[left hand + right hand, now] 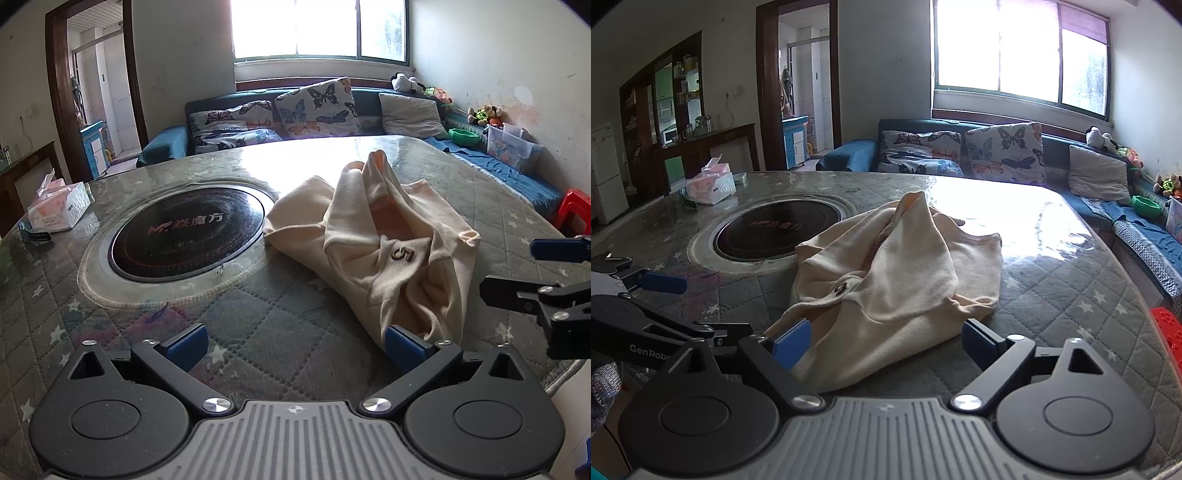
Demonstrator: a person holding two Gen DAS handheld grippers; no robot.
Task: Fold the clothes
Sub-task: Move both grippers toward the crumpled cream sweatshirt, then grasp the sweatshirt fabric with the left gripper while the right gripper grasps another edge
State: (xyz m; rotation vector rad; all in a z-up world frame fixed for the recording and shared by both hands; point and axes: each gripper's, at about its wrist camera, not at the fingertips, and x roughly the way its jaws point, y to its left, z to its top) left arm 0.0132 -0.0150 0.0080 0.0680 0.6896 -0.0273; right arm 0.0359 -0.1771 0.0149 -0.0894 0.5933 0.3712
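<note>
A cream garment [376, 240] lies crumpled in a heap on the quilted table cover [258, 317], with a small dark embroidered mark on its front. My left gripper [295, 345] is open just above the cover; its right blue pad touches the garment's near hem. The right gripper [535, 273] shows at the right edge of the left wrist view. In the right wrist view the garment [894, 280] fills the middle, and my right gripper [886, 343] is open with the near hem lying between its pads. The left gripper [661, 295] enters from the left, open.
A round black induction hob [188, 236] is set into the table left of the garment. A tissue box [59, 206] stands at the far left corner. Beyond the table runs a blue sofa [295, 114] with butterfly cushions. A red stool [574, 216] stands off the right edge.
</note>
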